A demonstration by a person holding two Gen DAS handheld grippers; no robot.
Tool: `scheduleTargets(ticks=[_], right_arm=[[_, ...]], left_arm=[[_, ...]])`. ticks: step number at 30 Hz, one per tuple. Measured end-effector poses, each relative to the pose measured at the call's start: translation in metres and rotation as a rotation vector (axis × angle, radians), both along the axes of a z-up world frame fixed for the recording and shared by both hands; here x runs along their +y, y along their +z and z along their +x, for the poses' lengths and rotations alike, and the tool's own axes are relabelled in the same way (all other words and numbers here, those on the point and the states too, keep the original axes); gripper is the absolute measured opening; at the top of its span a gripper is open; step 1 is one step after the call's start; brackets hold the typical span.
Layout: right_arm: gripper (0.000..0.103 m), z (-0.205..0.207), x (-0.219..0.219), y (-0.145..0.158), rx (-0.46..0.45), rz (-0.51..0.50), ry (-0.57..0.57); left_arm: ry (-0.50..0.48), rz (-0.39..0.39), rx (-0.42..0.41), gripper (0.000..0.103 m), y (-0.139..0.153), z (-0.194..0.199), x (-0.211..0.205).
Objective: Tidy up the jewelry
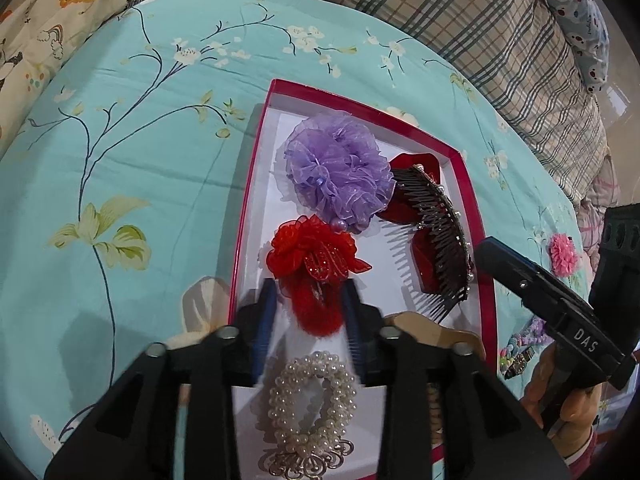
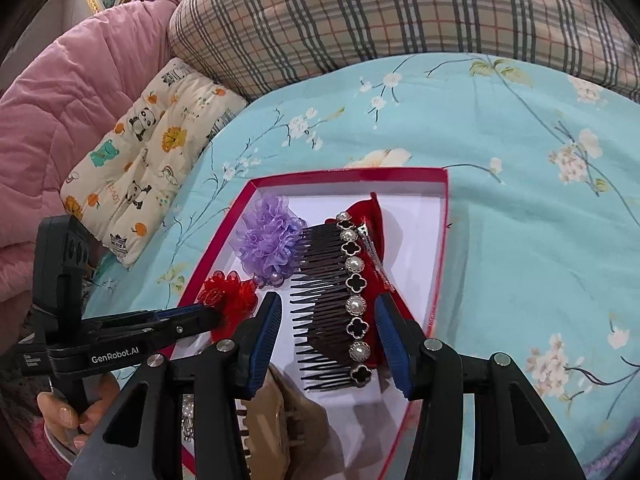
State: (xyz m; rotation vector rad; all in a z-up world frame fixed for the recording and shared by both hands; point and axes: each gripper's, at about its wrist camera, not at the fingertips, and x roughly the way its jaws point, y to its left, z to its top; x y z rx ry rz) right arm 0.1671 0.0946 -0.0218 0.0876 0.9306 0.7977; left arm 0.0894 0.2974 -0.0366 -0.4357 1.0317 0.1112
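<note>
A red-rimmed white box (image 1: 256, 160) lies on the bed and also shows in the right wrist view (image 2: 442, 216). In it lie a purple organza flower (image 1: 336, 168), a red flower clip (image 1: 316, 264), a dark comb with pearl trim (image 1: 440, 248) over a dark red piece (image 1: 420, 164), a pearl clip (image 1: 308, 396) and a tan claw clip (image 2: 276, 420). My left gripper (image 1: 310, 316) is shut on the red flower clip over the box. My right gripper (image 2: 328, 344) is open above the comb (image 2: 332, 300), empty.
The bed has a turquoise floral sheet (image 1: 120, 200). A plaid pillow (image 2: 360, 12), a cartoon-print cushion (image 2: 152, 148) and a pink quilt (image 2: 60, 92) lie at the far side. A pink flower (image 1: 563, 254) and colourful clips (image 1: 520, 352) lie right of the box.
</note>
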Motion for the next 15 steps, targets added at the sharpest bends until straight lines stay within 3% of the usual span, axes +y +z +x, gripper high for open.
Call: scheduleTargets(ticks=[15], right_arm=[[0.051, -0.012, -0.067, 0.014, -0.005, 0.02, -0.104]], left_arm=[[-0.042, 0.011, -0.029, 0.034, 0.024, 0.006, -0.032]])
